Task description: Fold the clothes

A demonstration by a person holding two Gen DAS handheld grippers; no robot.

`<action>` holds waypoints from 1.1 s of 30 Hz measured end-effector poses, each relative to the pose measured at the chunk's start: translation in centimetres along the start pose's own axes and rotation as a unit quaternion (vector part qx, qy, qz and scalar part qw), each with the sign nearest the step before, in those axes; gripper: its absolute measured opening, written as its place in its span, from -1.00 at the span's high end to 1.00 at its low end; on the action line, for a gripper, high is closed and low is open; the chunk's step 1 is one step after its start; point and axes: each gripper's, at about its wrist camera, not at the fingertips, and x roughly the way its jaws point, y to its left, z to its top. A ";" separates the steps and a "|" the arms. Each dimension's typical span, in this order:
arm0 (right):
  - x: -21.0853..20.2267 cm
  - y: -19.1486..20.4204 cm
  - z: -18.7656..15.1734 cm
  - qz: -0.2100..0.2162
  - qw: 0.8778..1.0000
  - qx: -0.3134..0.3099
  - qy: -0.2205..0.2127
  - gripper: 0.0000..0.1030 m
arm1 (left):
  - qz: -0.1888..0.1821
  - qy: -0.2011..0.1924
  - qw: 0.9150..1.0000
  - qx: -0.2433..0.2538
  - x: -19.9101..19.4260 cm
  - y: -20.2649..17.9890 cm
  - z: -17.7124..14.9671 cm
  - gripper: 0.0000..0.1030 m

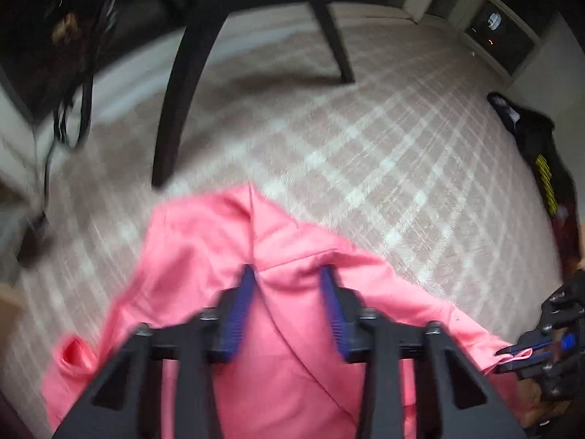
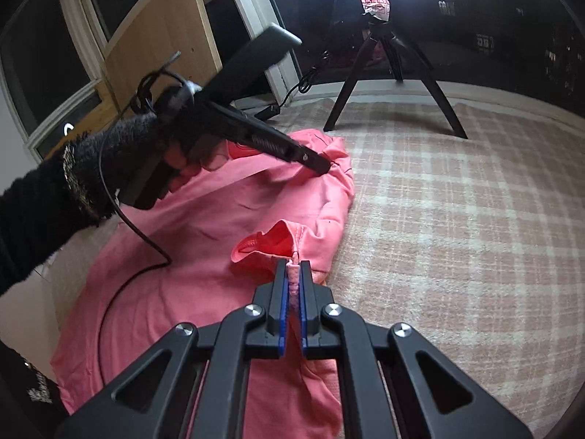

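A pink garment [image 1: 204, 248] lies spread on a plaid blanket [image 1: 365, 168]. My left gripper [image 1: 289, 274] is open, its blue pads [image 1: 243, 307] apart just above the garment's seam. In the right wrist view the left gripper [image 2: 321, 166] touches the garment's far edge. My right gripper [image 2: 293, 274] is shut on a pink edge of the garment [image 2: 204, 241], pinched between its blue pads. It also shows in the left wrist view [image 1: 519, 353] at the right edge, holding that pink corner.
A black tripod [image 2: 391, 73] with a bright lamp stands on the blanket at the back; its legs [image 1: 175, 98] show in the left wrist view. A dark garment [image 1: 537, 153] lies at the right. A black cable [image 2: 120, 285] runs over the pink garment.
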 end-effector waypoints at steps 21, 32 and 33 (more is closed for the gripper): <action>0.1 -3.0 -0.2 -0.014 0.999 0.029 0.016 0.89 | -0.047 -0.025 0.997 -0.050 -5.8 -0.5 -5.0 0.20; 0.0 -3.3 -0.6 -0.009 0.999 0.024 0.040 0.67 | -0.009 0.023 0.996 0.090 -2.1 -8.0 -6.8 0.88; 0.0 -3.3 -0.8 -0.010 0.999 0.023 0.042 0.66 | -0.011 0.025 0.995 0.093 -2.1 -8.3 -6.6 0.92</action>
